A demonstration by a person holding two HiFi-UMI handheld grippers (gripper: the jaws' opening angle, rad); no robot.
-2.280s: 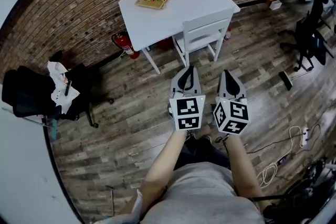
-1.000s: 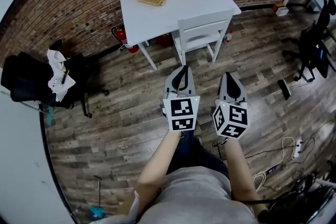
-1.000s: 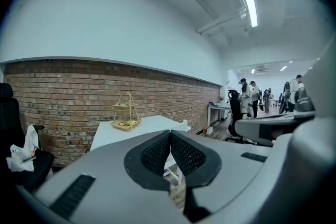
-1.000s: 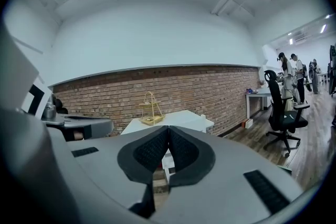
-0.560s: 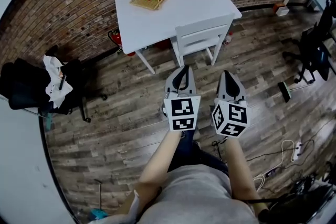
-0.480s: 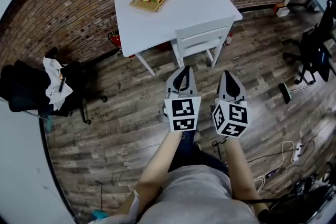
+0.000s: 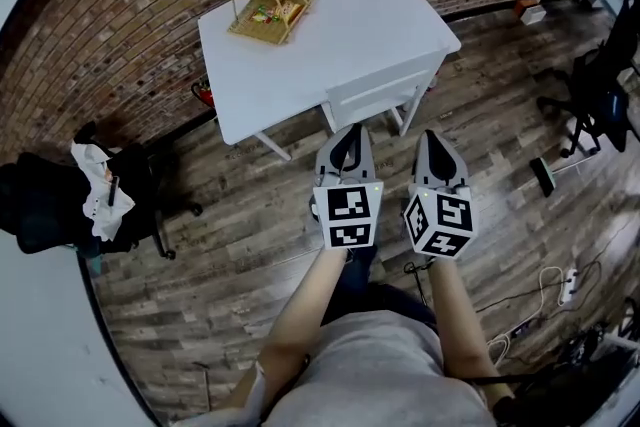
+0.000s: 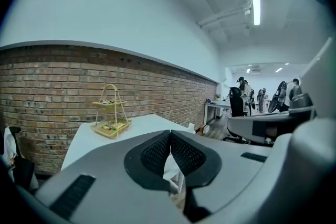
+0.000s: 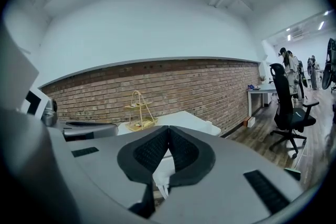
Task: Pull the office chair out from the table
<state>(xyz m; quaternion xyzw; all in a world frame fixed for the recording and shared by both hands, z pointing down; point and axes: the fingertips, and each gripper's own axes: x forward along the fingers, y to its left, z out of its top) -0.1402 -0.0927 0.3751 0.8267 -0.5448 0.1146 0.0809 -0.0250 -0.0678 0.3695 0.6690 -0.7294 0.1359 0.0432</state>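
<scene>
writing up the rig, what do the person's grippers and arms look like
The left gripper and right gripper are pale grey tapering shells with black textured pads at the tips. Each carries a white cube of black square markers. The person wears a grey short-sleeved shirt.

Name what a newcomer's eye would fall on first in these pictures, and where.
The left tongs and right tongs, each shut and empty with a black-and-white marker cube, sit side by side mid-picture. Just beyond them a white table stands by a brick wall, with a white chair tucked under it and a two-tier basket stand on its far left corner.
</scene>
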